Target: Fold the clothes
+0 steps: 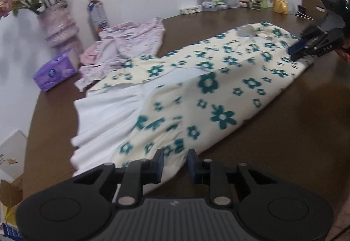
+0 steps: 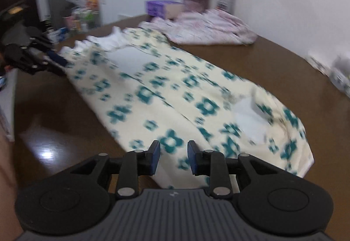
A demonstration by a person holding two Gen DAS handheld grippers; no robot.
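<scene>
The left gripper (image 1: 175, 164) is seen over the hem end of a cream dress with teal flowers (image 1: 210, 92). Its jaws are a little apart, and no cloth is pinched between the blue pads. The right gripper (image 2: 174, 156) is held over the other end, near the neck, where a white label (image 2: 249, 118) shows. Its jaws are a little apart too, and nothing is gripped.

The dress is laid flat on a dark brown wooden table (image 1: 284, 131). It is folded into a long, narrow strip. Its long line runs from one gripper to the other, with the white frilly hem (image 1: 105, 116) at the left gripper's end and the neck at the right gripper's end (the sleeves are folded in).

Just past the dress, a pile of pink clothes (image 1: 129, 44) is seen, touching its far edge. Beside that, a purple tissue pack (image 1: 54, 72), a pink vase with roses (image 1: 59, 22) and a bottle (image 1: 97, 13) are lined up by the white wall. Small jars and boxes (image 1: 231, 1) are set along the far edge of the table.
</scene>
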